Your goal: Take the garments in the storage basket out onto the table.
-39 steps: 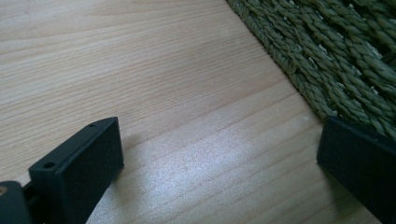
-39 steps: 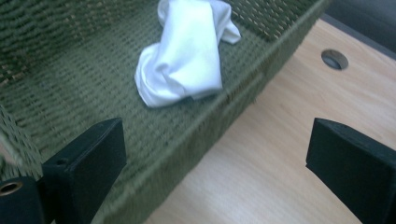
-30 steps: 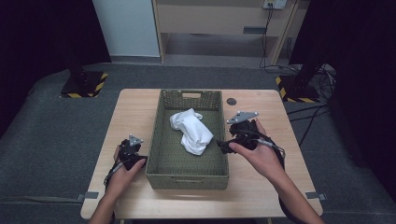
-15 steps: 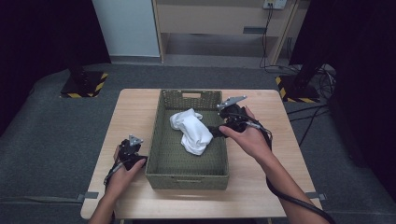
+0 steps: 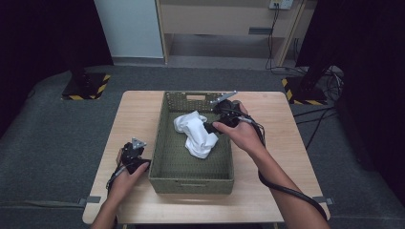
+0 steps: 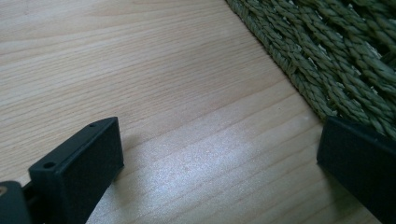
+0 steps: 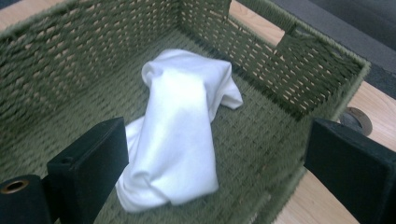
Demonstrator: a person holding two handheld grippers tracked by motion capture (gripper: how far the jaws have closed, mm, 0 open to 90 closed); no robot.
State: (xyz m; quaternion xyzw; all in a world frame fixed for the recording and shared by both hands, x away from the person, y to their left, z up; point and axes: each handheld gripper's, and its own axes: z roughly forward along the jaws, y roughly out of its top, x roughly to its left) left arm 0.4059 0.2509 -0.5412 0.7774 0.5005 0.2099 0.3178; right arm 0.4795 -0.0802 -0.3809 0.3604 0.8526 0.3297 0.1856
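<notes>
A white crumpled cloth (image 5: 196, 132) lies in the far half of a green woven basket (image 5: 160, 157) in the middle of the wooden table. My right gripper (image 5: 213, 125) hangs over the basket's right side, next to the cloth and above it. In the right gripper view its jaws stand wide open (image 7: 217, 140) with the cloth (image 7: 182, 130) below and between them, untouched. My left gripper (image 5: 132, 152) rests on the table just left of the basket's near corner. Its jaws are open (image 6: 219, 140) over bare wood, with the basket wall (image 6: 327, 56) beside the right jaw.
The table (image 5: 277, 191) has free wood on both sides of the basket. A round cable hole (image 7: 356, 120) sits in the tabletop beyond the basket's corner. Black stands on hazard-striped bases (image 5: 86, 88) flank the far floor, and a cabinet stands at the back.
My right hand moved from beside the basket's right rim leftward and farther, over the rim to the cloth. The left hand stayed put.
</notes>
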